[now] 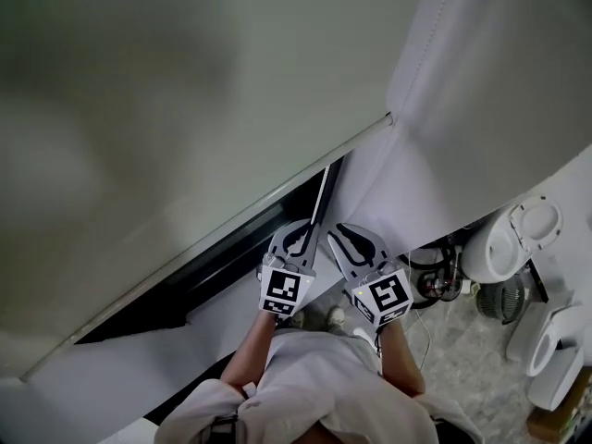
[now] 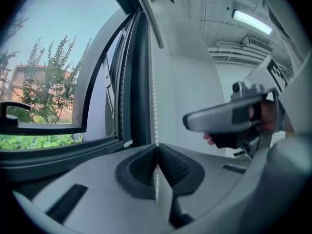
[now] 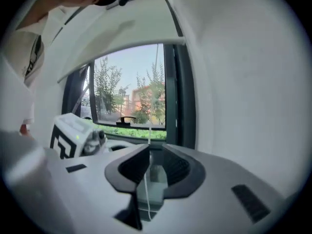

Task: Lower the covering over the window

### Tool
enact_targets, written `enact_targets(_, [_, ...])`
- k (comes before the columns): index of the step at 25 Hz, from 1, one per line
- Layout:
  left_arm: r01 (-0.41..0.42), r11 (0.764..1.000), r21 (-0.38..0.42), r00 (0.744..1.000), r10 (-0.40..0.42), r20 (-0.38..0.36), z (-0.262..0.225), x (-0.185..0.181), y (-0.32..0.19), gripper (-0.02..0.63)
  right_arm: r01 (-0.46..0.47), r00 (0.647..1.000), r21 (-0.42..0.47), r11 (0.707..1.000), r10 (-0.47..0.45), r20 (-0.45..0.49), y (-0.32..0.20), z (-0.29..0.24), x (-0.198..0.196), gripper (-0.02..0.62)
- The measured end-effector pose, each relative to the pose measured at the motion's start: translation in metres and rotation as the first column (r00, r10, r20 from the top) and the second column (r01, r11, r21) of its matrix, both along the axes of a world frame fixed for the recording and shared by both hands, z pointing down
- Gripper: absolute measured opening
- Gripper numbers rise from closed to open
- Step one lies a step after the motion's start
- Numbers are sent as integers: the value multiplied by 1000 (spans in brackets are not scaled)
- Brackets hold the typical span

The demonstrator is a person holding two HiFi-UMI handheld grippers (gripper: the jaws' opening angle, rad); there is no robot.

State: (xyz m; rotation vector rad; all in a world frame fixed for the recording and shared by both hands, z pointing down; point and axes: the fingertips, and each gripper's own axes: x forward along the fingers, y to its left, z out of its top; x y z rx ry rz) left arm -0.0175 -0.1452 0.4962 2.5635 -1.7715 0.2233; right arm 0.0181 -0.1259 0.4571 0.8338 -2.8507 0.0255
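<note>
A pale roller blind hangs partway down over the dark window, and its bottom bar crosses the pane. A white bead chain runs down beside the window frame into my left gripper, which is shut on it. My right gripper is open; the thin chain passes between its parted jaws without being pinched. In the head view the left gripper and right gripper sit side by side at the window's right edge.
White wall stands just right of the window frame. A black window handle sits at the left. On the floor at the right are white toilets, a fan and coiled cables.
</note>
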Motion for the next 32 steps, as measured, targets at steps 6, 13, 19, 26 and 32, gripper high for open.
enact_targets(6, [57, 998, -13, 998, -57, -3, -1, 4, -6, 18, 119, 985, 119, 986, -133, 111, -9, -70, -23, 86])
enact_targets(13, [107, 994, -14, 994, -107, -13, -3, 12, 2, 18, 188, 959, 153, 970, -215, 184, -12, -96, -39, 56])
enact_targets(19, [121, 993, -5, 993, -121, -15, -4, 19, 2, 18, 149, 955, 100, 984, -169, 242, -24, -95, -27, -3])
enact_targets(26, [113, 992, -57, 994, -113, -5, 25, 27, 1, 18, 132, 967, 43, 990, -139, 212, -28, -65, -27, -5])
enact_targets(32, [130, 985, -116, 991, -131, 1, 54, 21, -5, 18, 128, 976, 5, 992, -127, 176, -40, -34, -34, -5])
